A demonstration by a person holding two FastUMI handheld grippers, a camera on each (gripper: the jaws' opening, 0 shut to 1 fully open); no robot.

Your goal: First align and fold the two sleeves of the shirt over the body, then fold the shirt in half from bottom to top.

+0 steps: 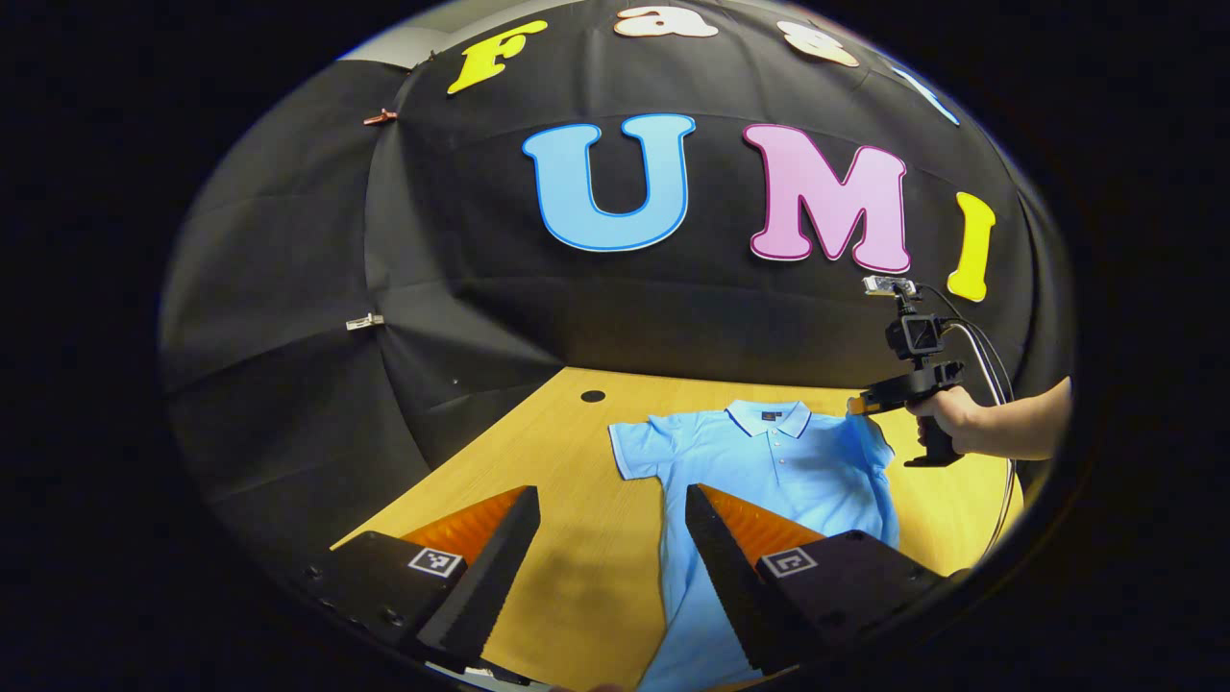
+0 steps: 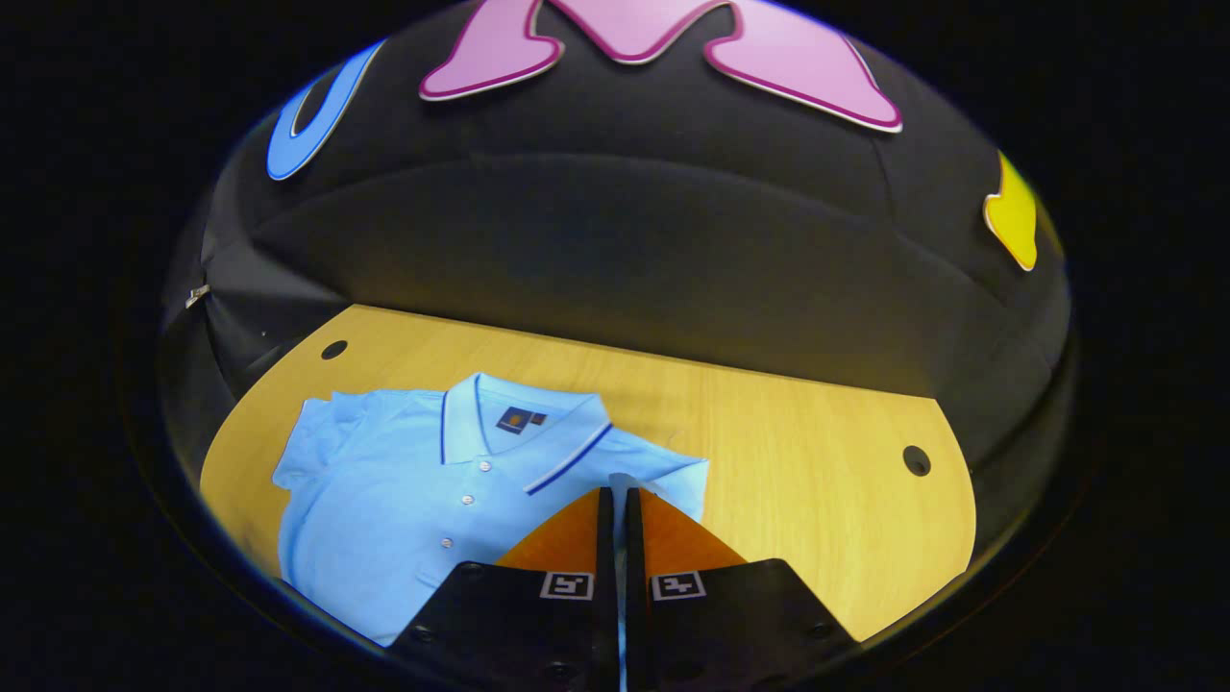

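Light-blue polo shirt (image 1: 769, 461) flat, face-up on wooden table, right sleeve (image 2: 663, 476) pinched.

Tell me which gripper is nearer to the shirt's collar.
Right. The right gripper is pinched on the sleeve just beside the collar. The left gripper hangs open over the table, down by the shirt's lower half.
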